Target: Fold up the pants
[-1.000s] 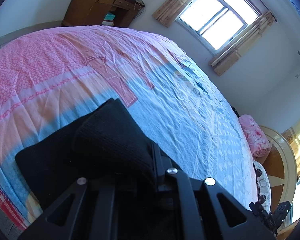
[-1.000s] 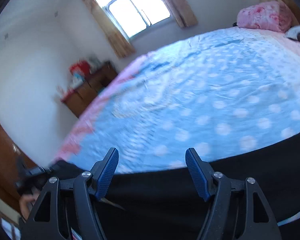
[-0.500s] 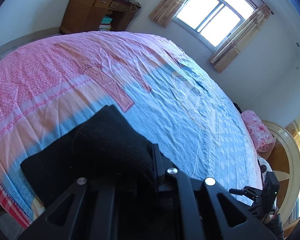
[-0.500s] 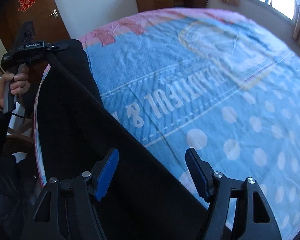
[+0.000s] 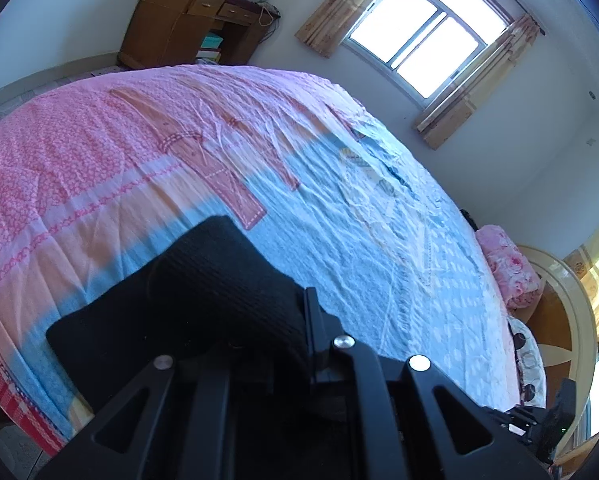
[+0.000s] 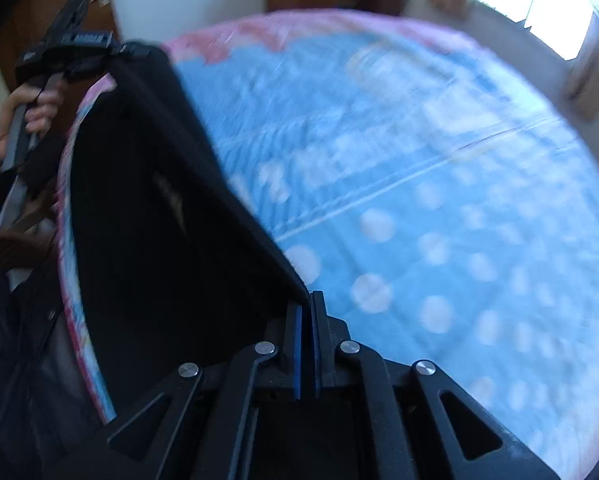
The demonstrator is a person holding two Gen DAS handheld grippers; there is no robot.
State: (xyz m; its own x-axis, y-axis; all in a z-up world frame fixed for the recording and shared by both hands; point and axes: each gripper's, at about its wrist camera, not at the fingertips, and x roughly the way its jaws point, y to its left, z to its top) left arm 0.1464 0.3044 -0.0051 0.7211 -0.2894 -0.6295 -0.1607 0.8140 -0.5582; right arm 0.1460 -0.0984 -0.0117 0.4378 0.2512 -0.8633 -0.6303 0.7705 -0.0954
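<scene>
Right gripper (image 6: 307,300): blue pads just drawn together, pinching a corner of the black pants (image 6: 159,208). Left gripper (image 6: 111,50): clamped on the opposite corner, gripped by a hand (image 6: 23,112) at the bed's near edge. Between the two, one taut straight hem, the long axis running along that near edge; dark cloth hanging below, over the side. Beyond the hem, wide flat blue-and-pink bedspread (image 5: 379,240), free as far as the desk (image 5: 187,24) and window (image 5: 431,36).

pants (image 5: 203,292) lying on the bed (image 5: 339,208) near its edge, desk (image 5: 187,20) behind the bed, window (image 5: 427,36) right of desk
</scene>
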